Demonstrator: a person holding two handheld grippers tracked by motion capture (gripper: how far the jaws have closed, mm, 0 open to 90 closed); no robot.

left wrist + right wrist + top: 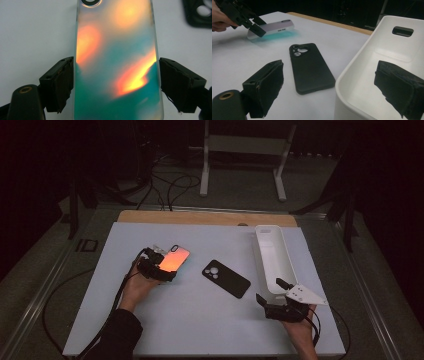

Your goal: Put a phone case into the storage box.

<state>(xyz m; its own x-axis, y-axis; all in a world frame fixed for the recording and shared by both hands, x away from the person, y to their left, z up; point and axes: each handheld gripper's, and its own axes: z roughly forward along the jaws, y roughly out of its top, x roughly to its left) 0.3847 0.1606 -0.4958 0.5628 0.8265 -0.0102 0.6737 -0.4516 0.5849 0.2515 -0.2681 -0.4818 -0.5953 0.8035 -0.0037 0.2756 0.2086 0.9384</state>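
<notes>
The left gripper has its black padded jaws clamped across the long sides of a glossy iridescent phone case that shimmers orange and teal, held tilted a little above the left half of the white table surface, with its camera-hole end pointing toward the far edge. The grip takes only the lower part of the slick shell, so my worry is that it could pivot or slide out if the hand tips or swings quickly. A hard squeeze might also bow the thin sides. The right gripper has its jaws apart, straddling the near end wall of the long white plastic bin by the right edge, without visibly pressing on it. A nudge there could push the bin askew. A matte black phone case lies flat near the centre, between the two grippers, so a low carry toward the bin might clip it.
</notes>
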